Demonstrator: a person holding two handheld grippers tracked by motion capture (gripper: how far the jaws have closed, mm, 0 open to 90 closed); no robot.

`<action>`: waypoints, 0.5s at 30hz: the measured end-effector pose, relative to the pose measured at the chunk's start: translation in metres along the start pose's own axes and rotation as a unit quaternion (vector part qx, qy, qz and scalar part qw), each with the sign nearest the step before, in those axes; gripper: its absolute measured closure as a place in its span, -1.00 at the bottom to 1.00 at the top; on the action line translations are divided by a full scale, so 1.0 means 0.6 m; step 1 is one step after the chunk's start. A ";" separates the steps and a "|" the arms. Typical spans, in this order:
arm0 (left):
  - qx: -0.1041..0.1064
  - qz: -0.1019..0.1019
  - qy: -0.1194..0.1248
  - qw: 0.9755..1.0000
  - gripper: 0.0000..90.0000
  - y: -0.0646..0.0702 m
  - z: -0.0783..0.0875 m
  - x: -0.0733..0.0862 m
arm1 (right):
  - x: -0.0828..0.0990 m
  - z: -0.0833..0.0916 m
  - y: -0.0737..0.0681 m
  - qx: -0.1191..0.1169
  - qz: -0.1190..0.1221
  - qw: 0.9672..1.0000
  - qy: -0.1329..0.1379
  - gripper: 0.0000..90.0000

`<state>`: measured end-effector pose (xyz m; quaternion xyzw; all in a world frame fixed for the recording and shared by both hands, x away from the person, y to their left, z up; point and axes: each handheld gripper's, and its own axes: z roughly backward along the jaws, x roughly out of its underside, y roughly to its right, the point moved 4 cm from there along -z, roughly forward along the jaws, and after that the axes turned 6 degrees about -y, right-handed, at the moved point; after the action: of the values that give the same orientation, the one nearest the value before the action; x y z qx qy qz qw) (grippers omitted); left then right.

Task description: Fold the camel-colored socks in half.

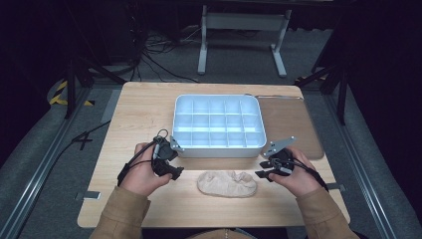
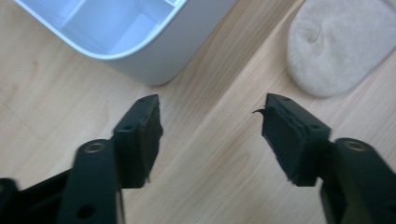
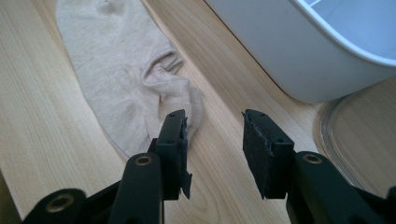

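A beige sock (image 1: 227, 183) lies flat on the wooden table near its front edge, between my two hands. Behind it stands a white divided tray (image 1: 217, 147) with several empty compartments. My left gripper (image 1: 175, 172) hovers just left of the sock, jaws open over bare wood; its own view shows the sock's toe (image 2: 336, 46) at upper right and the tray corner (image 2: 154, 60). My right gripper (image 1: 262, 174) sits at the sock's right end, open, with its left pad beside the sock's cuff (image 3: 180, 100) and nothing between the pads (image 3: 261, 149).
A clear lid (image 1: 291, 124) lies on the table right of the tray; its rim (image 3: 334, 144) shows beside my right gripper. Beyond the far table edge are a white stand (image 1: 242, 22) and cables on the floor. Bare wood (image 1: 134, 114) stretches left of the tray.
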<state>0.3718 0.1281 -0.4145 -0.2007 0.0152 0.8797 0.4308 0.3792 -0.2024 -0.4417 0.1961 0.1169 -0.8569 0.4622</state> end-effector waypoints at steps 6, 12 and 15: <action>0.085 0.044 -0.019 0.995 0.07 -0.001 0.015 -0.013 | 0.006 0.003 0.001 0.001 -0.009 1.000 0.010 0.32; 0.096 0.055 -0.042 0.993 0.17 -0.004 0.015 -0.018 | 0.014 0.009 0.002 0.006 -0.019 1.000 0.019 0.32; 0.094 0.050 -0.044 0.993 0.18 -0.001 0.017 -0.024 | 0.019 0.011 0.000 0.010 -0.021 1.000 0.020 0.32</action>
<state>0.3763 0.1197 -0.3996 -0.1200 0.0887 0.9028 0.4034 0.3718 -0.2132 -0.4410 0.2154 0.1211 -0.8633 0.4400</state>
